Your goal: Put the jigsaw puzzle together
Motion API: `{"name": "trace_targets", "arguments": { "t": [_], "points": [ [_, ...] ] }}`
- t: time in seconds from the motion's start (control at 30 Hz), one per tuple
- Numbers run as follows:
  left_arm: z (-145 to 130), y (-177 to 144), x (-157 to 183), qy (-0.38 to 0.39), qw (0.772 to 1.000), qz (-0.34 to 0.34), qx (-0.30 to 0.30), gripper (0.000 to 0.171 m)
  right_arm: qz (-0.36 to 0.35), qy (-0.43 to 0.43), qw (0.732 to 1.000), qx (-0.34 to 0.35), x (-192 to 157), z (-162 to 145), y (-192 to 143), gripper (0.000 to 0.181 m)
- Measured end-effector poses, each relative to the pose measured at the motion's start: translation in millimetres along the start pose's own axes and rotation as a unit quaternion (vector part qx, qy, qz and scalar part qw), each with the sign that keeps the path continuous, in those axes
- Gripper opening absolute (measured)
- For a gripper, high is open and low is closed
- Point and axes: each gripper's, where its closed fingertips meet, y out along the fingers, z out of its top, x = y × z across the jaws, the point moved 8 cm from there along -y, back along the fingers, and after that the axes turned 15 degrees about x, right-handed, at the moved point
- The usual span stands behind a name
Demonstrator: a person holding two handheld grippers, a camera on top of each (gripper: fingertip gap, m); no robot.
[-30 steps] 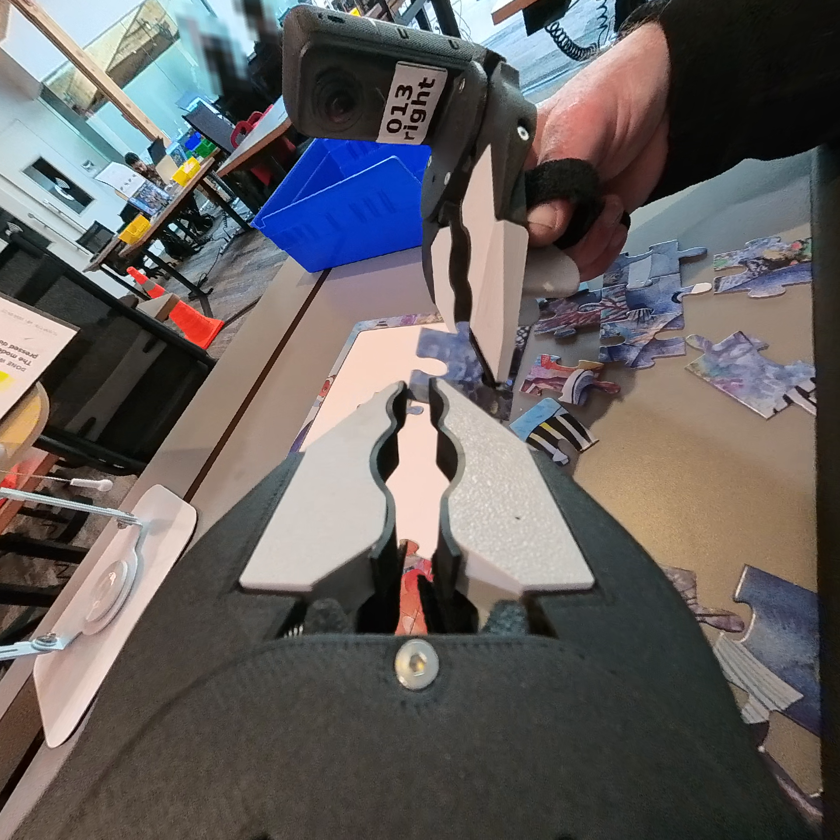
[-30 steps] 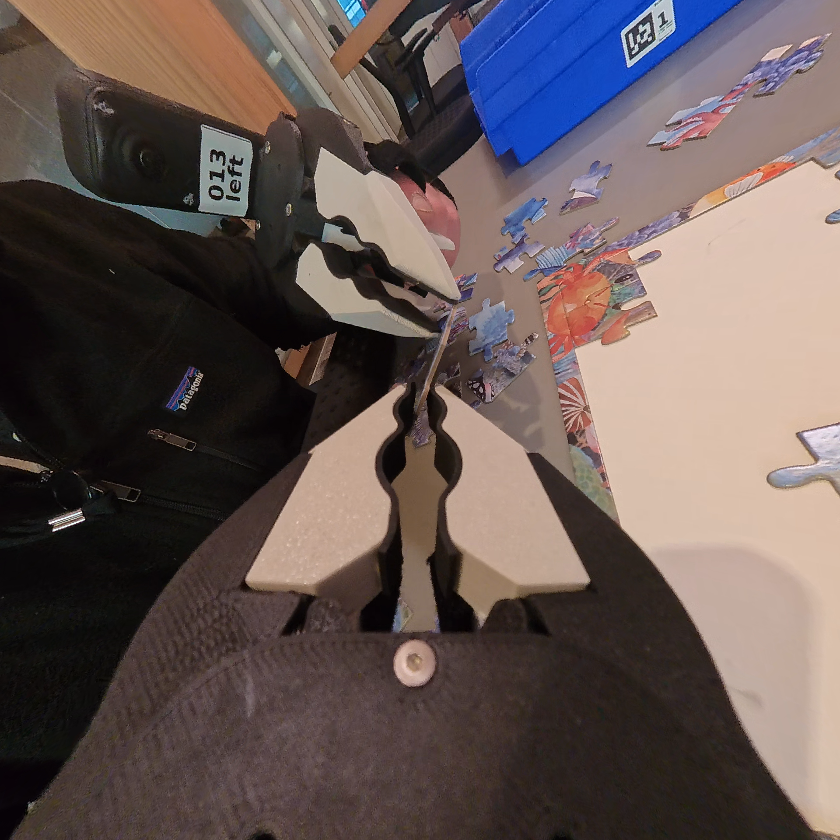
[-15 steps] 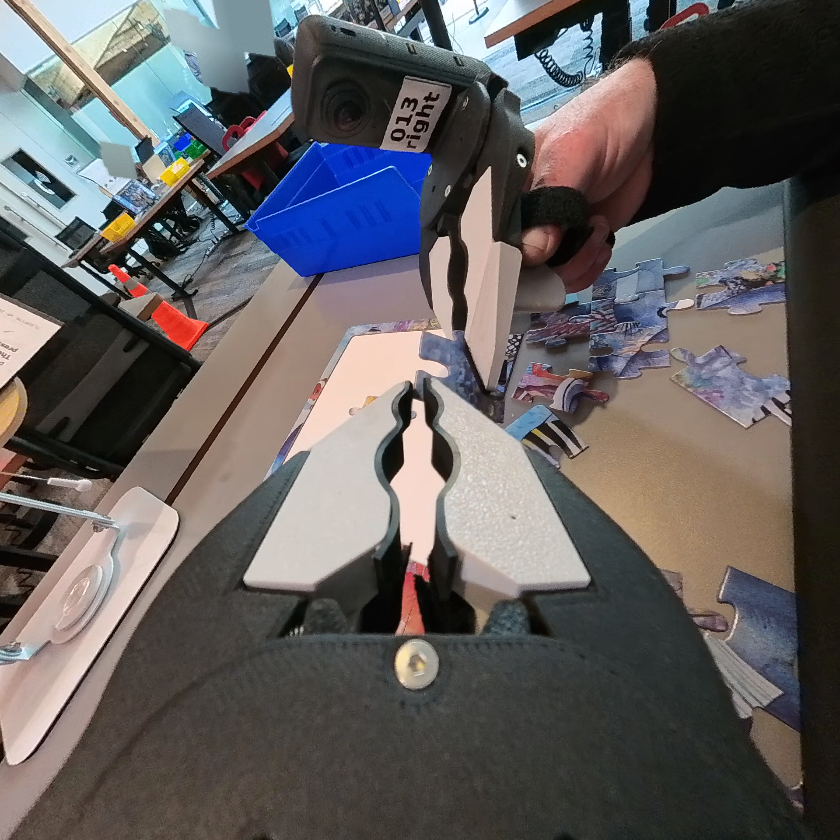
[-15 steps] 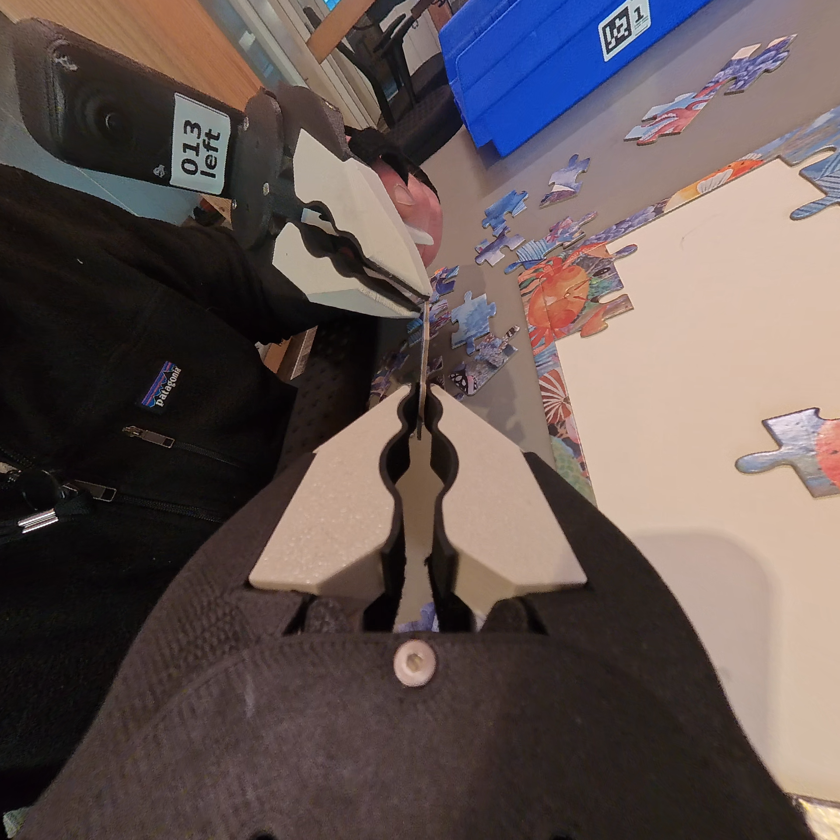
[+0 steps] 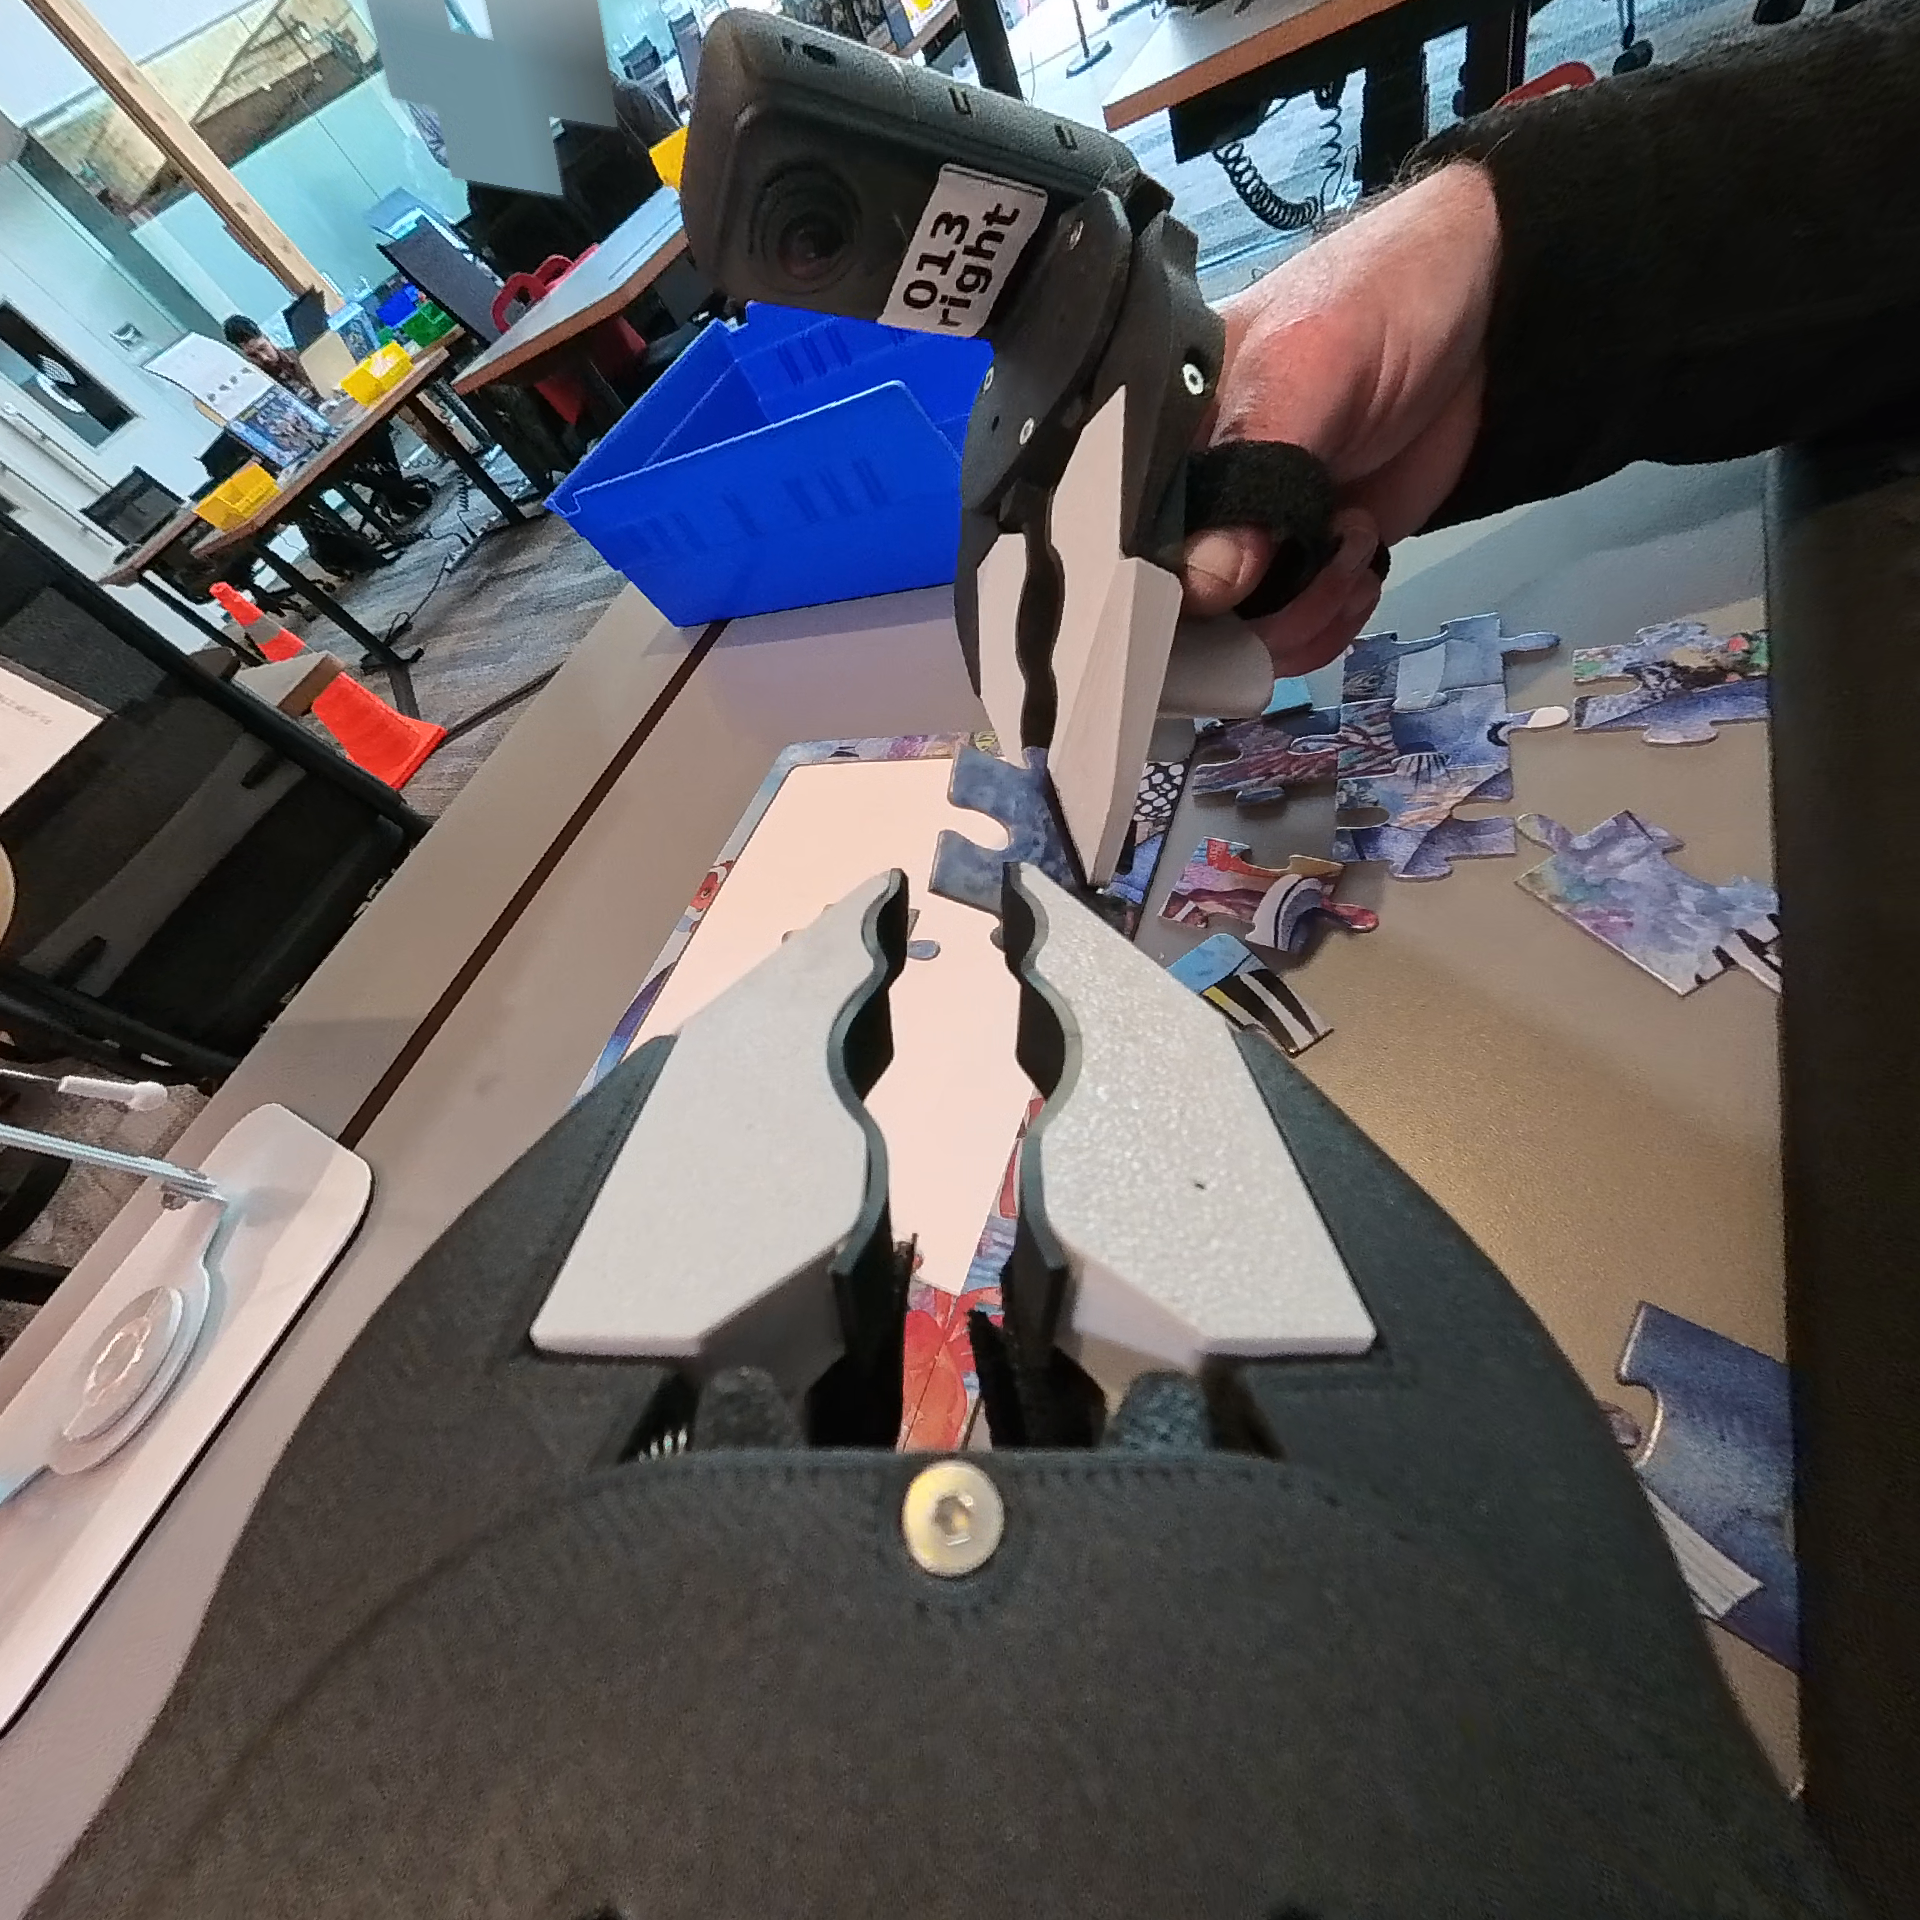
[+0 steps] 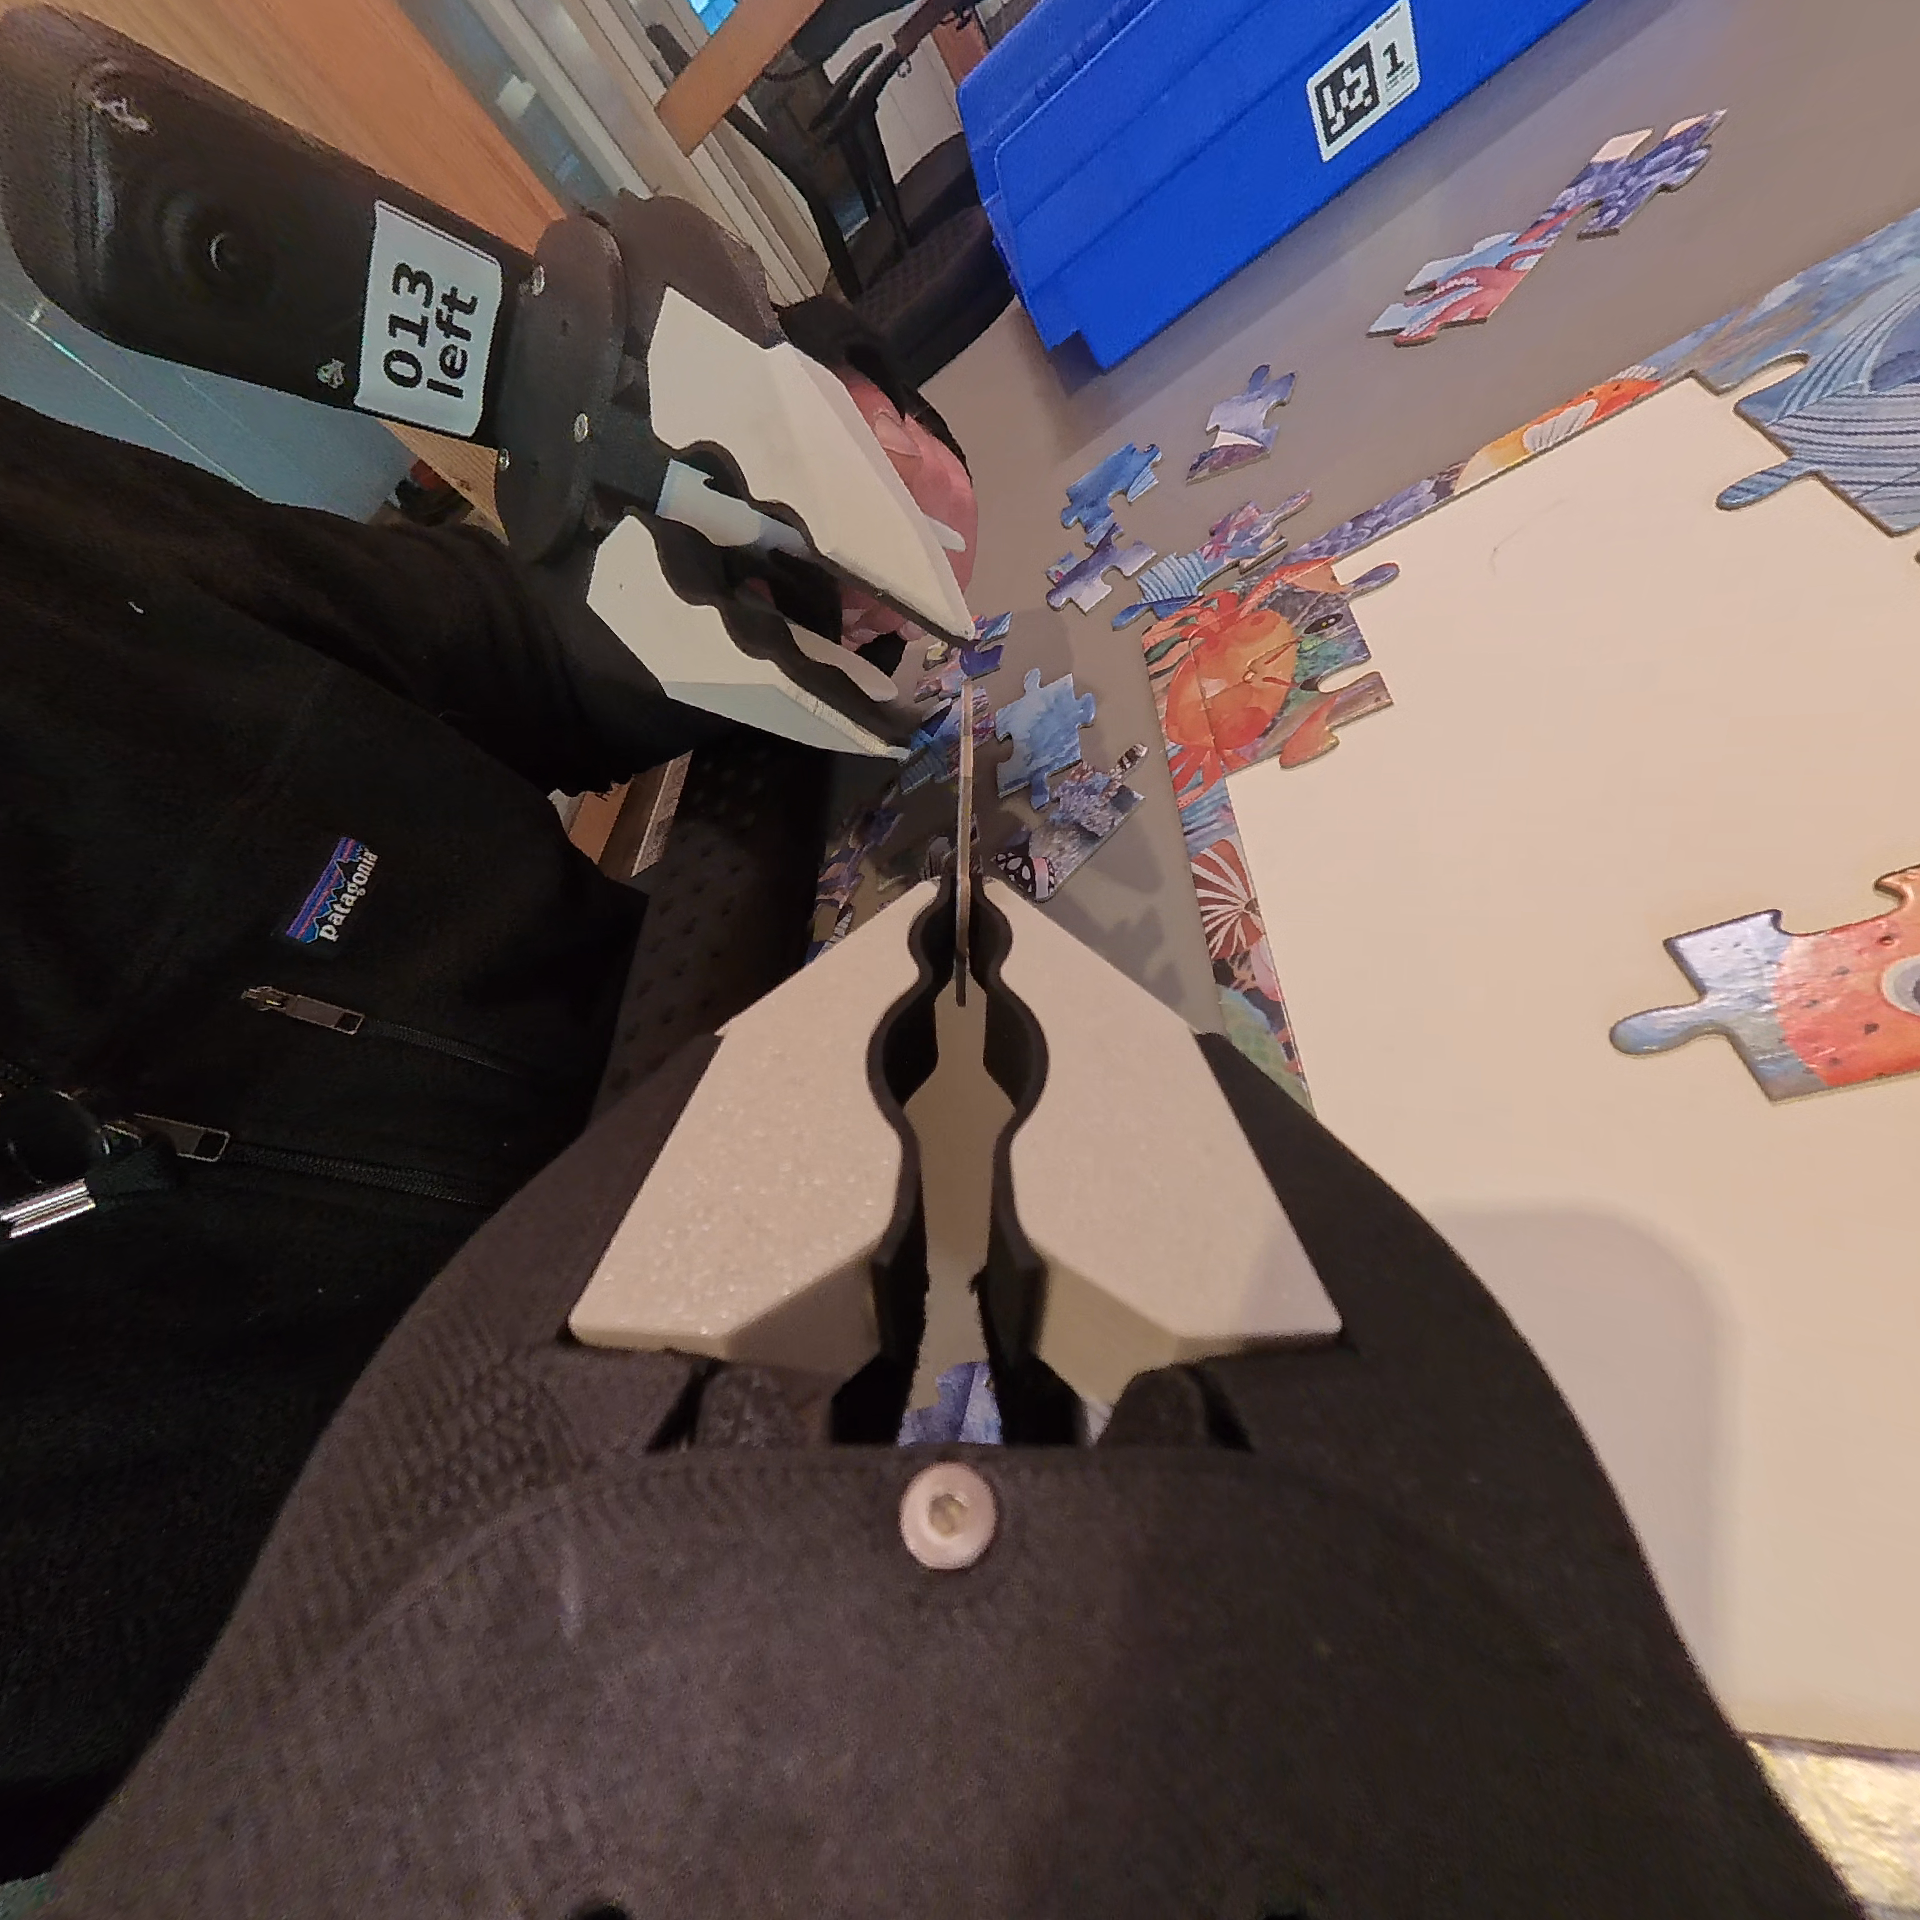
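One piece: blue puzzle piece (image 5: 995, 831), pinched edge-on between right gripper (image 6: 961, 904) jaws.
Left gripper (image 5: 951, 894): jaws spread, empty, tips just beside piece.

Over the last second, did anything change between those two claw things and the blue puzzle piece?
The left gripper opened its fingers and let go of the blue puzzle piece, which both grippers pinched a second ago. The right gripper stays shut on the piece, holding it edge-on above the white puzzle board. The loose pieces and the blue bin have not moved.
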Motion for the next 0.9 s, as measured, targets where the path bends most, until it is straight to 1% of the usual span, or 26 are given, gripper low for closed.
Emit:
{"name": "trace_targets", "arguments": {
  "t": [0.57,0.9],
  "points": [
    [-4.2,0.0,-3.6,-0.024,1.0,0.003,-0.003,0.025,-0.012,-0.006,1.0,0.001,2.6,0.8,-3.4,0.0],
    [-5.3,-0.5,-4.4,-0.031,0.999,0.004,-0.004,0.026,-0.019,-0.008,1.0,0.003,4.1,1.7,-6.0,0.0]
  ]
}}
